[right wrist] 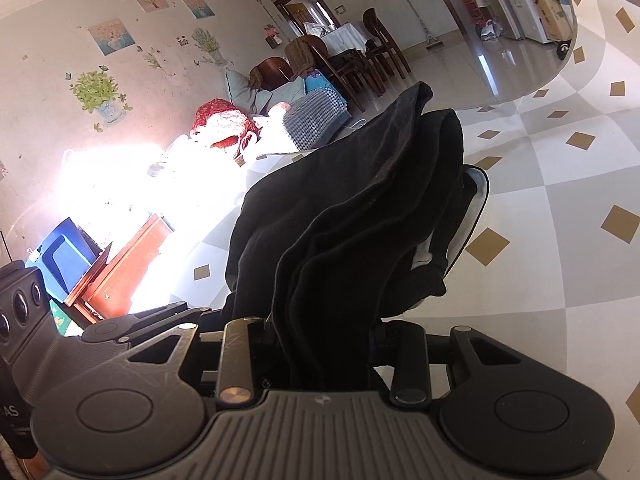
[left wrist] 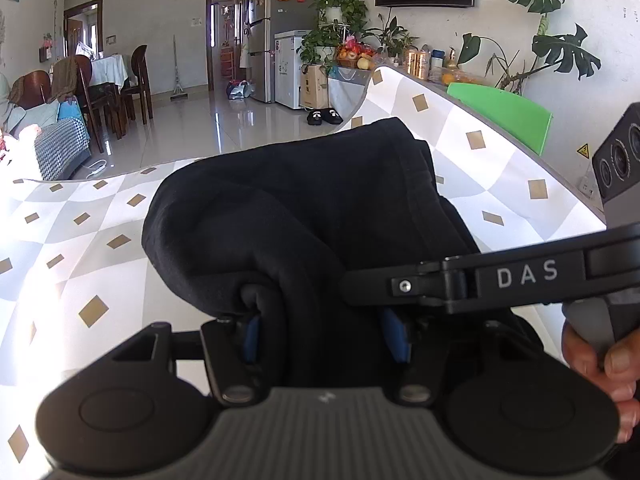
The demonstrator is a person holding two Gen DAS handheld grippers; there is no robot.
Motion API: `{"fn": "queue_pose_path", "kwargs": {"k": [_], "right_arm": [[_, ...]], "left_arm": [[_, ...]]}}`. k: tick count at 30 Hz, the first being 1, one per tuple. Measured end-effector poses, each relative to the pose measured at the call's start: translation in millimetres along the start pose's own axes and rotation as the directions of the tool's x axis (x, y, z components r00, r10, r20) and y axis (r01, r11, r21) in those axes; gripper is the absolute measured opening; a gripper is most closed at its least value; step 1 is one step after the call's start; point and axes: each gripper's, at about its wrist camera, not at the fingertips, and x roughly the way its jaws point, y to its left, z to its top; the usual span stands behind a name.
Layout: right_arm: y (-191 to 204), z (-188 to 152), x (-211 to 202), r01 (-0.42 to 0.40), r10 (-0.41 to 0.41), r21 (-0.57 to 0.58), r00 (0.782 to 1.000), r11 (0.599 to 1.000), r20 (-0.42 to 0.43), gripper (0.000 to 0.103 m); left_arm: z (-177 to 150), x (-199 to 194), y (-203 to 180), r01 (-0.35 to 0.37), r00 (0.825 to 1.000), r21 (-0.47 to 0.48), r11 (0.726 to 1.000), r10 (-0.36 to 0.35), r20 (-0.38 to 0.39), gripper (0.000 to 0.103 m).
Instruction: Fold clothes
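Black, thick, soft cotton garment lies bunched over the desk with its grey-and-white diamond-patterned cloth, one end raised. Left claw pinches a fat roll of it; right claw clamps several stacked layers. It looks limp and somewhat weighty, likely to sag and slide, so hems and corners seem the best holds.

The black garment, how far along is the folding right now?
Done so far: the black garment is already doubled into several layers, as the stacked edges in the right wrist view show. In hand: the left gripper and right gripper each clamp a bunch of it, with the far part draped toward the checkered tablecloth. Left: laying it down, finishing the fold and letting go.
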Motion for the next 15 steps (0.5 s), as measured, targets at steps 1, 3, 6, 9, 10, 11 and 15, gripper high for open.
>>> {"fn": "queue_pose_path", "kwargs": {"k": [1, 3, 6, 9, 10, 11, 15], "right_arm": [[-1, 1, -2, -0.001, 0.001, 0.002, 1.0, 1.0, 0.005, 0.035], [-3, 1, -6, -0.002, 0.002, 0.004, 1.0, 1.0, 0.015, 0.035], [-4, 3, -11, 0.001, -0.001, 0.003, 1.0, 1.0, 0.03, 0.035], [-6, 5, -15, 0.004, -0.004, 0.003, 0.999, 1.0, 0.043, 0.035], [-7, 5, -17, 0.005, -0.005, 0.004, 0.999, 1.0, 0.048, 0.035], [-7, 5, -18, 0.007, -0.007, 0.005, 0.999, 1.0, 0.053, 0.035], [-11, 6, -23, 0.016, -0.016, 0.004, 0.998, 1.0, 0.068, 0.035]], "left_arm": [[1, -1, -2, -0.001, 1.0, 0.006, 1.0, 0.001, 0.002, 0.055], [4, -1, -5, -0.003, 1.0, 0.015, 1.0, 0.003, 0.004, 0.055], [10, -1, -10, -0.002, 1.0, 0.024, 1.0, 0.001, 0.008, 0.055], [13, -1, -14, 0.0, 1.0, 0.034, 0.999, -0.001, 0.013, 0.055], [14, 0, -16, 0.001, 1.0, 0.037, 0.999, -0.001, 0.014, 0.055], [16, 1, -17, 0.002, 1.0, 0.039, 0.999, -0.002, 0.015, 0.055], [21, 4, -23, 0.004, 1.0, 0.052, 0.999, -0.005, 0.018, 0.055]]}}
